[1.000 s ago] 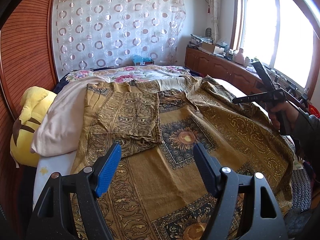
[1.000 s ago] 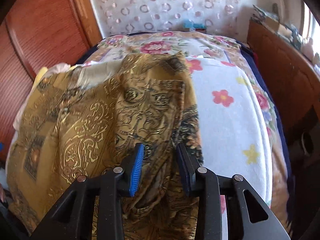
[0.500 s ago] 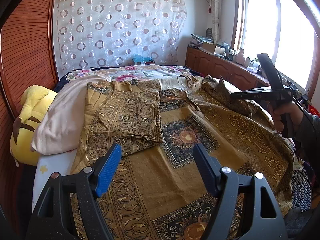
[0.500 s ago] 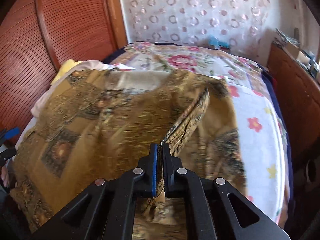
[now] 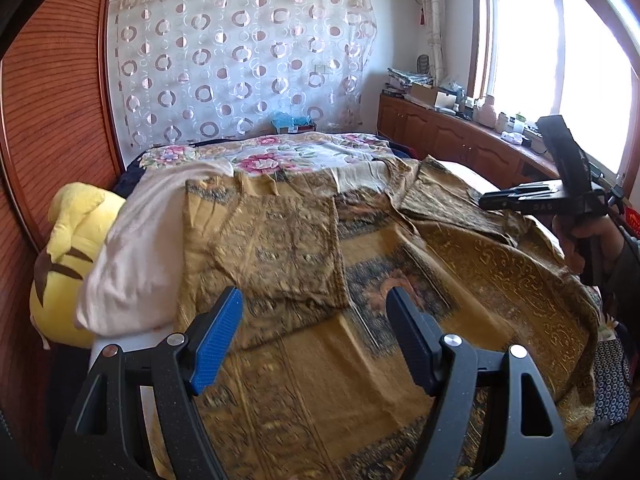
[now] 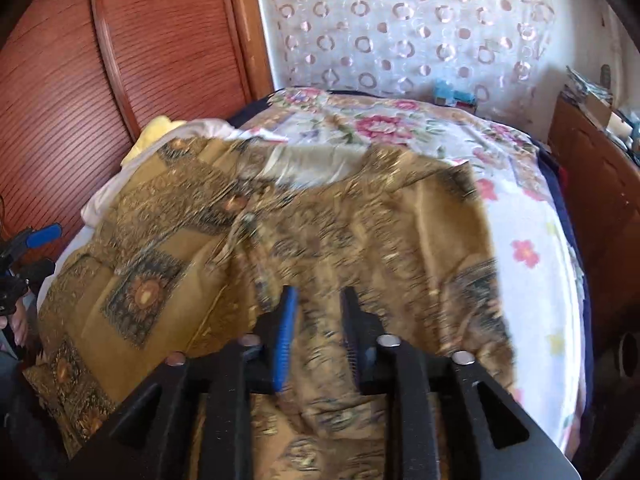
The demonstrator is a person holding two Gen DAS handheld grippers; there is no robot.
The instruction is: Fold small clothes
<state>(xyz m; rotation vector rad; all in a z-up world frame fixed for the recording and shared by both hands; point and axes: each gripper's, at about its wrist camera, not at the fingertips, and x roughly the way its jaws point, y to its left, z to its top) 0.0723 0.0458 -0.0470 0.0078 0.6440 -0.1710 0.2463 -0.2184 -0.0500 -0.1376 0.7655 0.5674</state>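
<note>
- Spread flat on the floral-sheeted bed (image 5: 280, 156), straight ahead of and under both tools: the golden-brown patterned cloth garment (image 5: 360, 360), with one side panel (image 5: 280, 256) already turned in just beyond the left tool's left pad.
- Left tool (image 5: 313, 300): jaws wide apart, nothing between them, hovering over the garment's near hem.
- Right tool (image 6: 319, 296): jaws parted after just opening; cloth visible through the gap and seemingly lying below rather than pinched, though blur leaves that unsure.
- Likely to spring back or slump: the loose, rumpled flap (image 5: 460, 208) below the right tool's tips, if left unpressed, giving a crooked second fold.
- Risk of snagging: a pad catching the soft fabric on withdrawal and dragging the flap out of line.
- Risk of an uneven fold: the rumpled far edge ahead of the right tool, unless smoothed first.
- Possible disturbance off the left tool's left side: the white pillow (image 5: 132, 248) touching the garment's edge, with the yellow plush toy (image 5: 68, 216) behind it; a wide sweep could shift the folded panel.
</note>
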